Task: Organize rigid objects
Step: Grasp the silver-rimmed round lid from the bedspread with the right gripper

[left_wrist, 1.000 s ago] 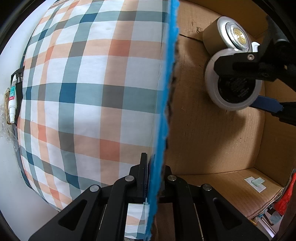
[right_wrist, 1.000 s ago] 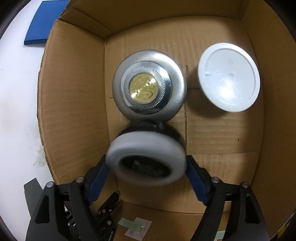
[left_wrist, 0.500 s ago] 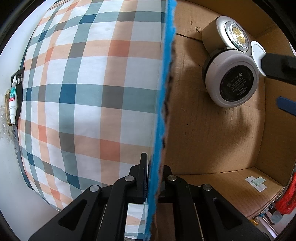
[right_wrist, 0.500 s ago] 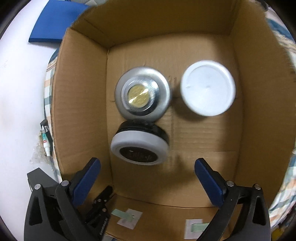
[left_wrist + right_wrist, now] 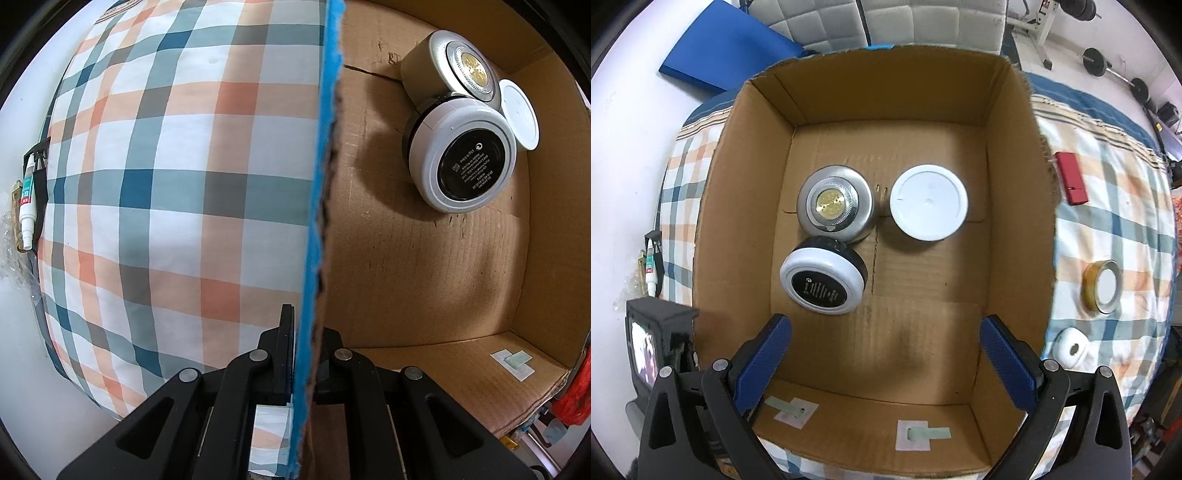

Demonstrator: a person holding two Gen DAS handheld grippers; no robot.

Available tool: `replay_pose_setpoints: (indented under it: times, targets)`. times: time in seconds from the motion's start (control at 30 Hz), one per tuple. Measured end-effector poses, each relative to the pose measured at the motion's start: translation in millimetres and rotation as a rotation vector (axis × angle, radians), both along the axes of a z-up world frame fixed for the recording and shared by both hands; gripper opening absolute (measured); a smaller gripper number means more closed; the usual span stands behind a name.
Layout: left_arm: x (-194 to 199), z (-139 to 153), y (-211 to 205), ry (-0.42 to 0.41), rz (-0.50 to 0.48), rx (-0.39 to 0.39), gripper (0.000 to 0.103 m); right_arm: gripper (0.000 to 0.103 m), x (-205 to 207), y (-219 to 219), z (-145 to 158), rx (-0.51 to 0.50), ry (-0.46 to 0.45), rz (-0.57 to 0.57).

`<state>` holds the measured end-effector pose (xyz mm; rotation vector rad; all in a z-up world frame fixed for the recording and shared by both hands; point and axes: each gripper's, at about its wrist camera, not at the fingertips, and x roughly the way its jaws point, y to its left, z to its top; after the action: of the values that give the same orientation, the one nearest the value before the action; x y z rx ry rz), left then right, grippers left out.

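Left wrist view: the left tongs [image 5: 301, 354] are clenched on the side wall of the cardboard box [image 5: 424, 266], one finger outside against the blue-edged face, the other inside. The plaid cloth [image 5: 166, 177] lies outside that wall. A small white tube [image 5: 26, 206] rests at the cloth's far edge. Inside the box, the white-rimmed jar [image 5: 463, 157] lies tilted with its black labelled base facing the camera, leaning against the silver tin [image 5: 447, 68]. The flat white lid [image 5: 519, 110] shows partly behind both.

Right wrist view: the right tongs [image 5: 884, 363] are released, blue pads spread wide and holding nothing, positioned over the near end of the cardboard box [image 5: 746, 206]. On the box floor, the white-rimmed jar [image 5: 822, 282] touches the silver tin [image 5: 836, 205], which carries a gold centre disc. The flat white lid [image 5: 929, 202] lies just beside the tin, apart from the jar. Outside the box, on the plaid cloth [image 5: 1119, 229], lie a red rectangular object [image 5: 1070, 178], a roll of yellow tape [image 5: 1102, 287] and a small white ring-shaped part [image 5: 1071, 348], all well apart from each other. A blue board [image 5: 727, 48] lies beyond the box's far-left corner.
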<state>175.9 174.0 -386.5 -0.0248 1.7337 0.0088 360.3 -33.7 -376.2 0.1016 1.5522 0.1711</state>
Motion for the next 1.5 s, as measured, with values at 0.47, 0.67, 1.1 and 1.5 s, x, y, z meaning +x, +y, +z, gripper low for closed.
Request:
replay_pose_setpoints:
  times: [0.47,0.67,1.1,1.5]
  targets:
    - [2,1,-1,0.002,0.006,-0.001,0.004,0.103,-13,-86,58,0.053,-0.085,-0.167]
    - [2,1,3,0.002,0.014,-0.003,0.004,0.103,1,-184,35,-0.017,-0.063,-0.366]
    - [3,-2,5,0.010,0.021,0.000,0.005,0.103,14,-290,-96,-0.061,0.131,-0.582]
    - [3,-4,8,0.013,0.021,-0.001,0.005,0.077,29,-277,-131,-0.096,0.216,-0.555]
